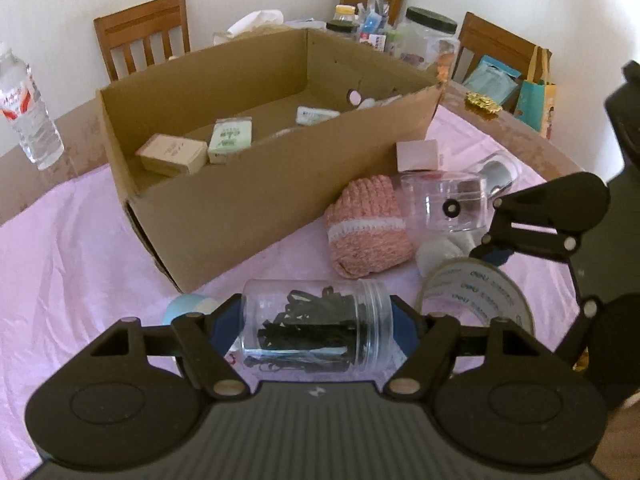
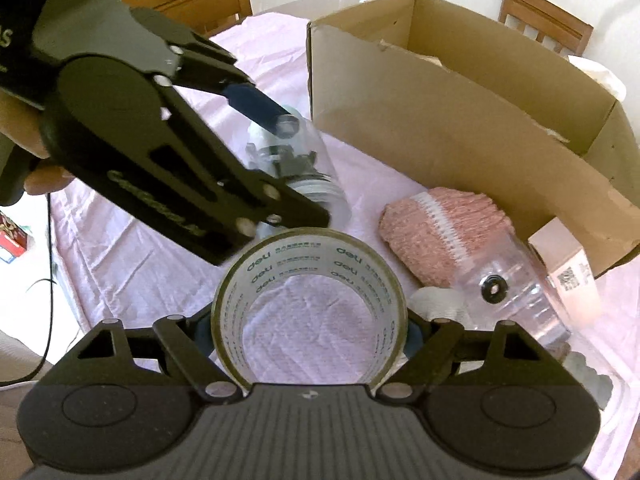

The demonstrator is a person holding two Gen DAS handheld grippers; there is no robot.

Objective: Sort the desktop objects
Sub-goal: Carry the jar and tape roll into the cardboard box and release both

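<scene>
My left gripper [image 1: 316,330] clamps clear jar [image 1: 316,332], lying crosswise, lid rightward, just before cardboard box [image 1: 240,200] | my right gripper [image 2: 310,334] grips upright tape roll [image 2: 310,312] | open cloth leftward.

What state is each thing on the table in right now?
Left claw: closed on the clear jar.
Clear jar: on its side, lid off, full of black clips.
Right claw: closed on the tape roll.
Tape roll: tilted on edge.
Cardboard box: open, small packs inside.
Pink knit piece: lying beside the box.
Water bottle: upright.
</scene>
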